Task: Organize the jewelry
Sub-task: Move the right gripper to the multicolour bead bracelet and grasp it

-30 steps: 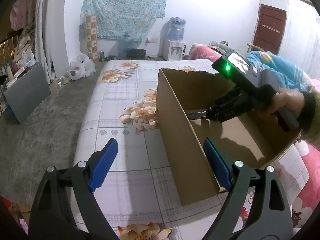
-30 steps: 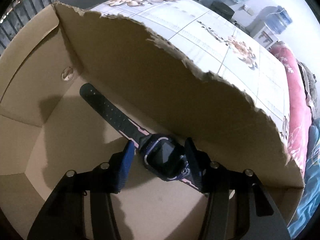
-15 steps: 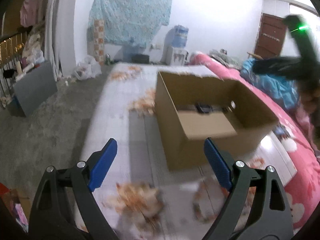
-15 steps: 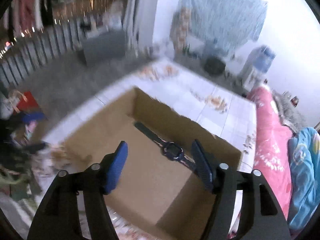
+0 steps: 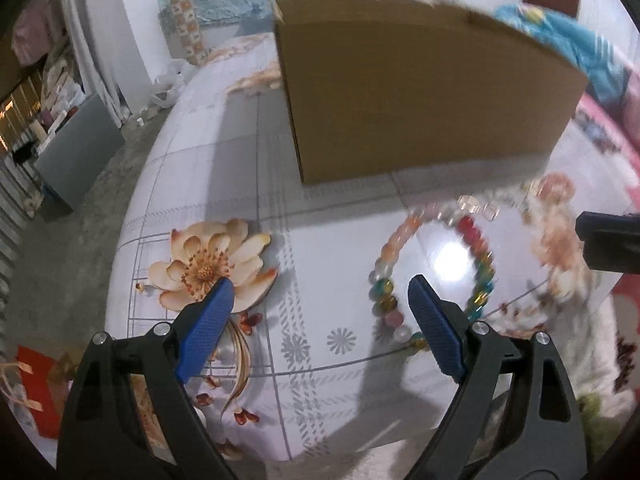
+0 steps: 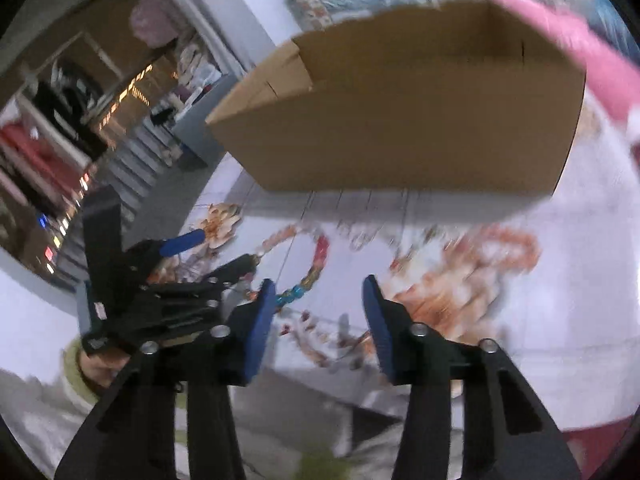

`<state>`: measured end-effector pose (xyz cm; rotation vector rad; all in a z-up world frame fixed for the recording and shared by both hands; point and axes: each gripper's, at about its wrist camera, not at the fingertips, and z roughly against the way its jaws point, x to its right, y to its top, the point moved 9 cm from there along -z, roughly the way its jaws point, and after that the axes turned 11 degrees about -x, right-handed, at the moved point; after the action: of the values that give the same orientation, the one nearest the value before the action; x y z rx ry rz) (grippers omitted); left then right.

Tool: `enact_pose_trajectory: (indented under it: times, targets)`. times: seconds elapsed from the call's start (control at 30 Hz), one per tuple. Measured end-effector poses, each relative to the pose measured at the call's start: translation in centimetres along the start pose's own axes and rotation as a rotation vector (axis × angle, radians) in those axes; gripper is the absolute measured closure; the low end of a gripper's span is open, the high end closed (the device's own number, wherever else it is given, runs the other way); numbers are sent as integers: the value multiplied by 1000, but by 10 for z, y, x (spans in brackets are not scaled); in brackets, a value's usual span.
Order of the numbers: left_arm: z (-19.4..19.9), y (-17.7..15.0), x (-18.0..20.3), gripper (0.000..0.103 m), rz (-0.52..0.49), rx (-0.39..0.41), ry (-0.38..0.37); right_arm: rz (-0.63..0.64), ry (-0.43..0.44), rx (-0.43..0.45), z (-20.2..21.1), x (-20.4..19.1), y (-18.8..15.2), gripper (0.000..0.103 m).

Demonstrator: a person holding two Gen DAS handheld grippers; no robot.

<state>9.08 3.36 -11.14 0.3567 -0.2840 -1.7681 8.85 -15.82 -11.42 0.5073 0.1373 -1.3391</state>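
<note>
A string of colourful glass beads [image 5: 470,230] lies in a loop on the flowered tablecloth [image 5: 240,184], just in front of a brown cardboard box [image 5: 400,92]. My left gripper [image 5: 320,292] hangs open above the cloth, and its right pad is over the near part of the loop. In the right wrist view the beads [image 6: 322,248] lie ahead and left of my right gripper [image 6: 319,292]. Its jaws are closing with nothing between them. The left gripper [image 6: 216,252] shows there beside the beads. The inside of the box [image 6: 400,120] is hidden.
The table edge runs along the left, with concrete floor and a grey panel [image 5: 76,152] below. Pink bedding [image 6: 560,40] lies past the box. A red item [image 5: 36,392] sits at the near left corner. A hand in a green sleeve [image 6: 92,368] holds the left gripper.
The right gripper left the watch inside the box and pulled out to the near side. The left gripper dropped lower towards the cloth, and the bead string came into view.
</note>
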Motion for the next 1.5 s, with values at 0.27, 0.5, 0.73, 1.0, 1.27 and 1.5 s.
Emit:
enact_pose_trajectory:
  times: [0.27, 0.5, 0.73, 1.0, 1.27, 1.5]
  targets:
    - [-7, -7, -11, 8, 31, 1, -48, -12, 1, 11, -20, -18, 5, 71]
    - [-7, -10, -11, 7, 22, 16, -70, -45, -27, -32, -46, -17, 10, 79]
    - [2, -9, -10, 9, -21, 74, -106, -20, -97, -40, -59, -18, 15, 79]
    - [16, -1, 9, 49, -87, 123, -228, 44, -179, -41, -67, -26, 20, 85]
    - [5, 2, 28, 69, -166, 76, -217, 72, -229, -46, -68, -27, 18, 93]
    - [4, 6, 36, 93, -195, 73, -171, 51, -198, -36, -65, -25, 18, 93]
